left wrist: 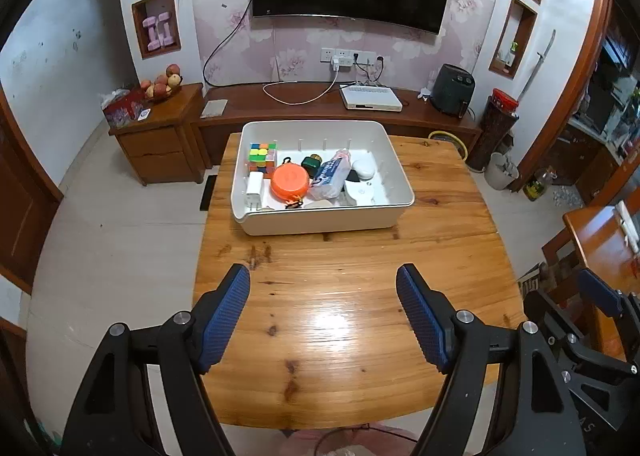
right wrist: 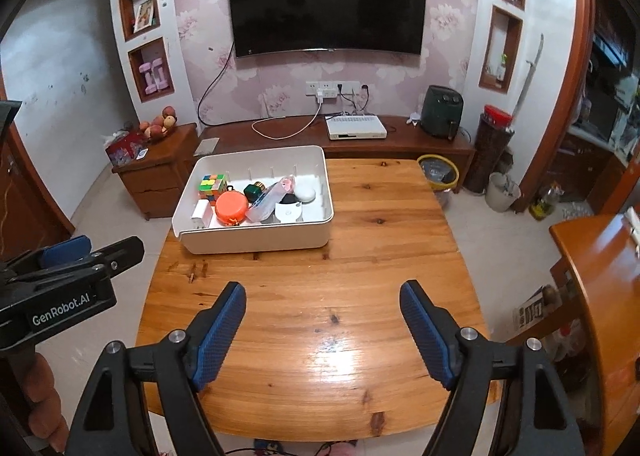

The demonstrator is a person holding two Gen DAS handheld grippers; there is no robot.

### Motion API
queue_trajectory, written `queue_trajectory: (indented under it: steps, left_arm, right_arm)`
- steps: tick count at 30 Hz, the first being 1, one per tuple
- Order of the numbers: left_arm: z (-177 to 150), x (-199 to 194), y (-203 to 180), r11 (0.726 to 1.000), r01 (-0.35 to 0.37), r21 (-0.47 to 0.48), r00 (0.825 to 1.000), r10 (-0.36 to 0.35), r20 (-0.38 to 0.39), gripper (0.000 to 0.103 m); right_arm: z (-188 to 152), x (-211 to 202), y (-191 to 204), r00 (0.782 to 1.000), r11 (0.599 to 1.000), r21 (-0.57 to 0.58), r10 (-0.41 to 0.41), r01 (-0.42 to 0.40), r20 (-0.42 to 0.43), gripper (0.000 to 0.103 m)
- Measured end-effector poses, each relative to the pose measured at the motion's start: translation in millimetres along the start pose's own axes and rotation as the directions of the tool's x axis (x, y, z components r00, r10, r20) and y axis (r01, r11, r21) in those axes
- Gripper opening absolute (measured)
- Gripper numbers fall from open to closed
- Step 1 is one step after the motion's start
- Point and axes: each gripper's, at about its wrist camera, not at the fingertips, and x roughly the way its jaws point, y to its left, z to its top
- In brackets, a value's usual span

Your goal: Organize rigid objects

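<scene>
All loose items, among them a puzzle cube (left wrist: 262, 155) and an orange round case (left wrist: 290, 182), sit gathered in the white bin (left wrist: 320, 222) at the desk's (left wrist: 348, 316) far edge; sorting looks finished. Left gripper (left wrist: 323, 276) and right gripper (right wrist: 323, 294) hang over the near edge, jaws apart, holding nothing

- "GenRobot.AI" in white letters on the black body of the left tongs (right wrist: 60, 256), seen at the left edge of the right wrist view.
- Print on the clear plastic packet (left wrist: 330, 172) in the white tray is too small to read.
</scene>
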Motion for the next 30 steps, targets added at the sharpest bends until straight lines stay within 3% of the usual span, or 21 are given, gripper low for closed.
queue_trajectory:
  steps: [12,30]
  left_arm:
    - [1,-12,-17,0.999,-0.035,-0.003,0.999,0.035,0.008,0.079]
    - [1,-25,-24,0.995,-0.098,-0.034,0.994,0.1,0.05,0.079]
  right_arm:
    - [14,-11,-22,0.999,0.999,-0.012,0.03,-0.03,0.038,0.08]
    - [22,-20,-22,0.994,0.997,-0.051,0.057,-0.052,0.089,0.08]
